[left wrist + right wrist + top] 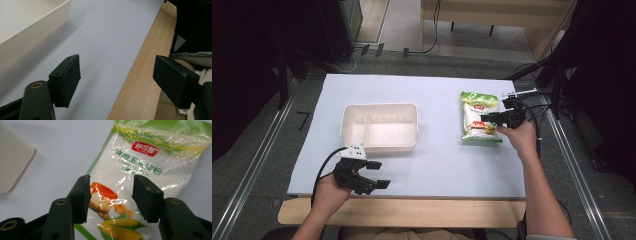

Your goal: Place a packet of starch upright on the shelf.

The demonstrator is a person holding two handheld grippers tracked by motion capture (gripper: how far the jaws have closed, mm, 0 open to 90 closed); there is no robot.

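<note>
Pale lilac-white sheet covers the bench, whose bare wooden edge shows along the near side; grey floor and dark stands lie around it

Item: corn starch bag, green and white plastic with a red logo and printed corn cobs, lying flat on the right part of the sheet, well apart from the tub

Item: cream plastic tub, rectangular, with an inner divider setting off a narrow left compartment, resting left of centre on the sheet

Item: right tool, held in the right hand at the bag's right edge, reaching over the bag's lower half; in the right gripper view its two black pads stand clearly apart above the printed bag face, nothing clamped between them

Item: left tool, held in the left hand near the front edge of the bench, just in front of the tub; in the left gripper view its jaws stand wide apart and hold nothing, one over the sheet, the other over the wooden edge
</note>
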